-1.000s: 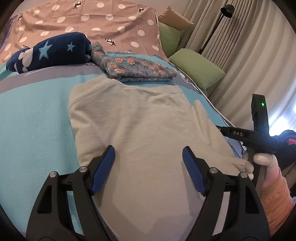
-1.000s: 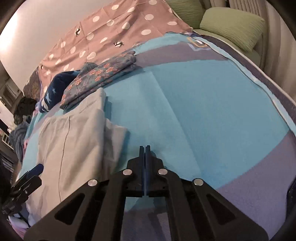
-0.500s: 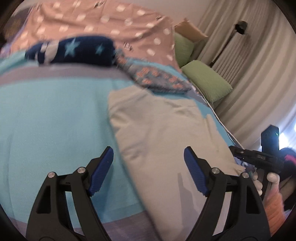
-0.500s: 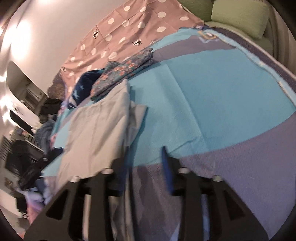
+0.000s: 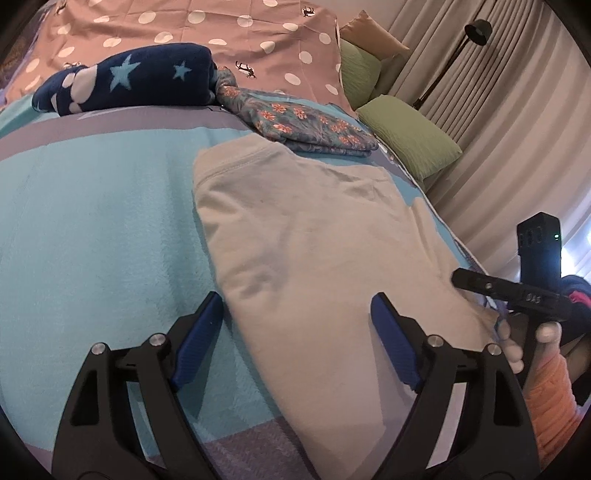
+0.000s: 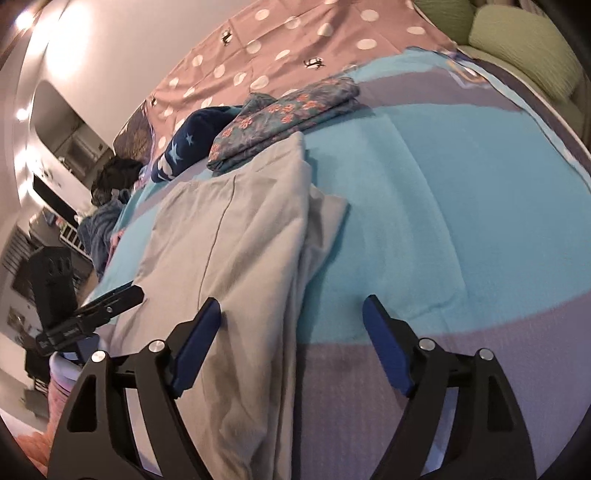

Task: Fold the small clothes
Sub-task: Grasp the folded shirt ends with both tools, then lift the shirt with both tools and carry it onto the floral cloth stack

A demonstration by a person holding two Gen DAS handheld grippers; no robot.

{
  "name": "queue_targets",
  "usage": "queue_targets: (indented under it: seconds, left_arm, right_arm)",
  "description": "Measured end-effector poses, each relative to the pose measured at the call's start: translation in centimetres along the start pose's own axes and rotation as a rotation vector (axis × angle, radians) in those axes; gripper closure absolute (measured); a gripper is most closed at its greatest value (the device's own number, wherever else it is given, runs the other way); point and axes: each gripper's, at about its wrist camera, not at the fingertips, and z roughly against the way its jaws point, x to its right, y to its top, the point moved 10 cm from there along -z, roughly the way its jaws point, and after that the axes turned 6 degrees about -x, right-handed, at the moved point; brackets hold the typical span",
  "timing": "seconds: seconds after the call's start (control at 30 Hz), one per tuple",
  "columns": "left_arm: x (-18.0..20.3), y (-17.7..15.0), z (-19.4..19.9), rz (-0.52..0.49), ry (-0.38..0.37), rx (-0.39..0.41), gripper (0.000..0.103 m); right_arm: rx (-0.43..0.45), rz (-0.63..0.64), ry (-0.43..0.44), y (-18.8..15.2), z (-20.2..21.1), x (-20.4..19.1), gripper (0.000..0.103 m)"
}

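A pale grey garment (image 5: 314,251) lies flat on the blue blanket (image 5: 92,229), folded lengthwise; in the right wrist view it (image 6: 240,251) shows stacked layers along its right edge. My left gripper (image 5: 297,332) is open and empty, low over the garment's near left edge. My right gripper (image 6: 291,332) is open and empty over the garment's near right edge. The right gripper also shows at the right of the left wrist view (image 5: 517,291), and the left gripper at the left of the right wrist view (image 6: 92,310).
A folded floral garment (image 5: 310,129) and a navy star-patterned bundle (image 5: 133,77) lie at the far end of the bed. Green pillows (image 5: 410,136) and curtains stand on the right. A polka-dot cover (image 5: 221,29) lies behind. Dark clothes (image 6: 114,177) are piled left.
My right gripper was shut a second ago and has opened, swinging left over the garment's edge. My left gripper stayed open and shifted left toward the garment's left edge.
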Motion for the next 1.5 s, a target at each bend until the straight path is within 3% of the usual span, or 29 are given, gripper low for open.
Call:
queue_targets:
  seconds: [0.4,0.47,0.6,0.63,0.67,0.77,1.03,1.13,1.27,1.5]
  left_arm:
    - [0.1,1.3,-1.2,0.002,-0.014,-0.024,0.018]
    - [0.1,1.4,-1.5,-0.005,-0.019,-0.032,0.018]
    - [0.1,2.1,-1.9,-0.022,-0.025,-0.048,0.02]
    - [0.1,2.3,-2.0,-0.028,-0.018,-0.047,0.031]
    - [-0.3,2.7,-2.1,-0.029,0.018,-0.044,0.051]
    - [-0.8,3.1,-1.4,-0.003,0.061,-0.025,0.082]
    - [5.5,5.4,6.2,-0.132,0.049,0.164,0.088]
    - [8.4,7.2,9.2,-0.195,0.053,0.226,0.088]
    - [11.4,12.2,12.3,-0.255,0.071,0.299,0.088]
    - [13.7,22.5,15.0,-0.304,0.146,0.412,0.088]
  right_arm:
    - [-0.009,0.083,0.077,3.5,-2.6,-0.9,0.024]
    - [-0.016,0.105,0.108,3.8,-3.0,-1.3,0.028]
    - [-0.026,0.108,0.13,4.1,-3.5,-1.6,0.056]
    - [-0.021,0.1,0.129,4.2,-3.5,-1.5,0.067]
    - [-0.014,0.086,0.124,4.2,-3.4,-1.2,0.072]
    - [0.029,0.066,0.098,4.2,-2.3,-1.4,0.084]
    - [0.246,0.216,0.011,4.4,6.2,-7.6,0.089]
    - [0.376,0.293,-0.087,5.8,10.3,-9.4,0.089]
    - [0.484,0.294,-0.115,10.4,15.4,-10.6,0.089]
    - [0.58,0.316,-0.194,20.2,18.4,-11.4,0.089]
